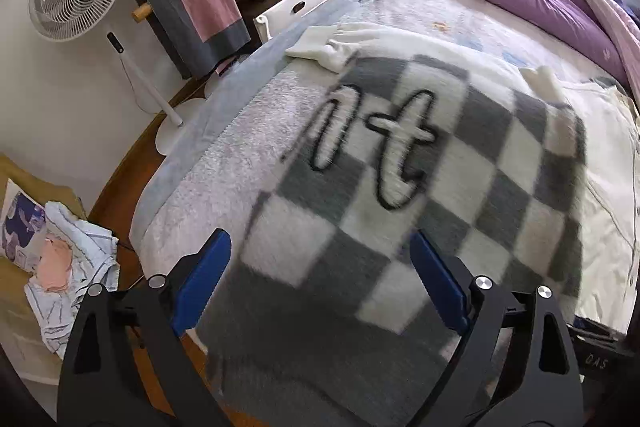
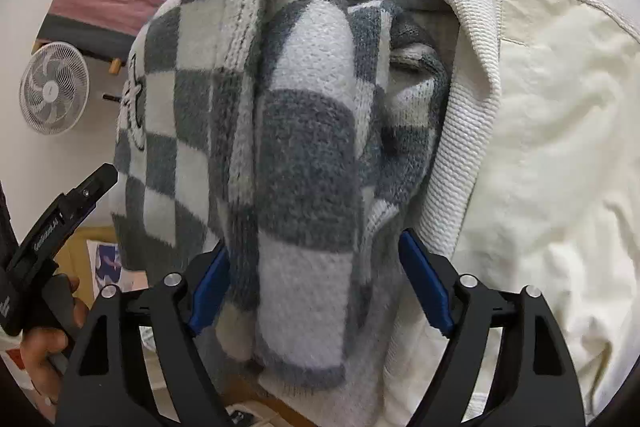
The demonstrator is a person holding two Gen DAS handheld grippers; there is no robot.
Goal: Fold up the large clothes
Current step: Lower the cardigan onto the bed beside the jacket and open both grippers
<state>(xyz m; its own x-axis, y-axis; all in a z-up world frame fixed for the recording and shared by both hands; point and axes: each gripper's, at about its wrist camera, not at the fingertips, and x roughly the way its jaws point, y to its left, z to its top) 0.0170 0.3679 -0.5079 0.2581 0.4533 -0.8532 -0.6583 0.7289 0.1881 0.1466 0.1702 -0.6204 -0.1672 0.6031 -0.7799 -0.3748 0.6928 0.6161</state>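
Grey-and-white checked sweater [image 1: 420,163] spread on bed [image 1: 224,163], directly ahead of and beneath left gripper [image 1: 320,267]; jaws wide apart, nothing clamped. Bunched fold of same sweater [image 2: 304,155] between blue pads [image 2: 424,283] of right gripper [image 2: 314,279]; jaws spread, pads apparently not pressing. Cream garment [image 2: 552,155] right of it.

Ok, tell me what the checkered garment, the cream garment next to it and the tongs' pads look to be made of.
Checkered garment: fuzzy knit, probably fleece or brushed acrylic; raised nap and ribbed edge show. Cream garment: smoother matte woven cloth, likely cotton, with a ribbed knit band. Pads on the right tongs: matte blue, seemingly plastic or rubber, on black frames; exact material unclear.
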